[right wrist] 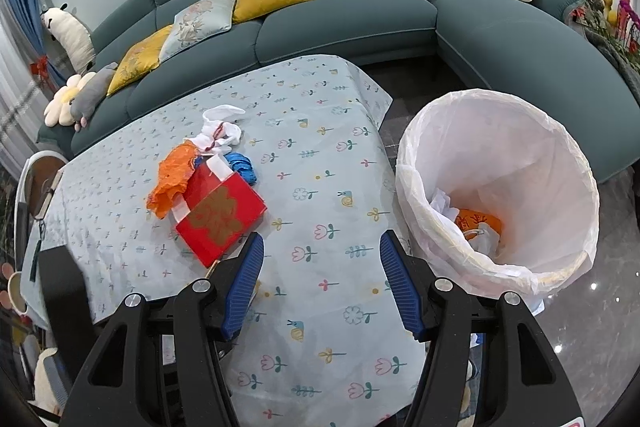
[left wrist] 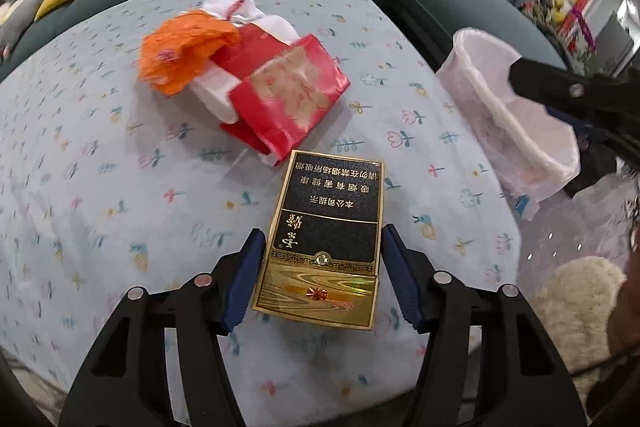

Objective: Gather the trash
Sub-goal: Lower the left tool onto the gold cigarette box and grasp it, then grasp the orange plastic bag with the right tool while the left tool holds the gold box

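Box in hand: black-and-gold cigarette box lies flat on the flowered tablecloth, its near end between the blue pads of the left gripper.
Left gripper state: pads sit right at the box's two long sides; whether they already press on it I cannot tell, since a thin gap seems to show on the right side.
Right gripper state: right gripper is spread with nothing between its pads, hanging over bare cloth near the table's edge.
Bin: white-lined trash bin stands on the floor just beside the table, on the right.
Already collected: an orange wrapper and some crumpled white and clear bits lie at the bottom of the bin, so part of the job looks done.
Left on table: red gift bag, orange crumpled paper, white plastic bag and, seen from the right wrist, a blue scrap, all heaped together beyond the box.
Judgement: roughly early to midway; the box is the piece in hand, and the heap remains after it.
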Demonstrator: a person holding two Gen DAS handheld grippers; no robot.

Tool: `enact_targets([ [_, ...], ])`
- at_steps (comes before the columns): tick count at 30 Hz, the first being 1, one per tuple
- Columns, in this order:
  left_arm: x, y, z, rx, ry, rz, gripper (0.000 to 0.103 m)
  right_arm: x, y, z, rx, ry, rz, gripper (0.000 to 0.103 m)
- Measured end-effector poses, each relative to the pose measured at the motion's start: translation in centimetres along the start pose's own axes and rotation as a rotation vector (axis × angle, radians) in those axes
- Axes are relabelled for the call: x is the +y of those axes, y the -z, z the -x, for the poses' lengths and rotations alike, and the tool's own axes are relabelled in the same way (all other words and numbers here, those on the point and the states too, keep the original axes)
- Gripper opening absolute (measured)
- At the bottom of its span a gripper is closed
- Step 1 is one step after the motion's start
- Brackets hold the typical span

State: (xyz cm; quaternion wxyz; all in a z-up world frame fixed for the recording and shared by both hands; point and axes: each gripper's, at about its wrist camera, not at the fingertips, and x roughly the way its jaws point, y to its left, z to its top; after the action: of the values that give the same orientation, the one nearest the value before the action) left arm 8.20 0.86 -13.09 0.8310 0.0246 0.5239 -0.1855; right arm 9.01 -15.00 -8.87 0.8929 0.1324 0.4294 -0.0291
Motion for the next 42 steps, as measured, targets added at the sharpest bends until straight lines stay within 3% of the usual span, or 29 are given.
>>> enact_targets([
  [9,3.8,0.1,4.6,-0.078,-0.012,0.111,0.057,3.1,-0.2,0.1,-0.008,-0.037,0.035,0.059],
  [17,9.0,-1.2,6.3,-0.129,-0.069,0.233,0.057,7.7,-1.2,-1.6,0.010,-0.094,0.093,0.059],
  [28,14.4,-4.7,6.0,-0.170,-0.108,0.318,0.057,13.3,-2.9,-7.2,0.077,-0.151,0.154,0.059],
  [40,16.4,-7.8,4.2,-0.180,-0.100,0.344,0.057,14.6,-4.4,-12.7,0.153,-0.174,0.108,0.059],
  [42,16.4,-8.1,4.1,-0.182,-0.101,0.337,0.057,14.8,-4.3,-13.3,0.172,-0.189,0.103,0.053],
])
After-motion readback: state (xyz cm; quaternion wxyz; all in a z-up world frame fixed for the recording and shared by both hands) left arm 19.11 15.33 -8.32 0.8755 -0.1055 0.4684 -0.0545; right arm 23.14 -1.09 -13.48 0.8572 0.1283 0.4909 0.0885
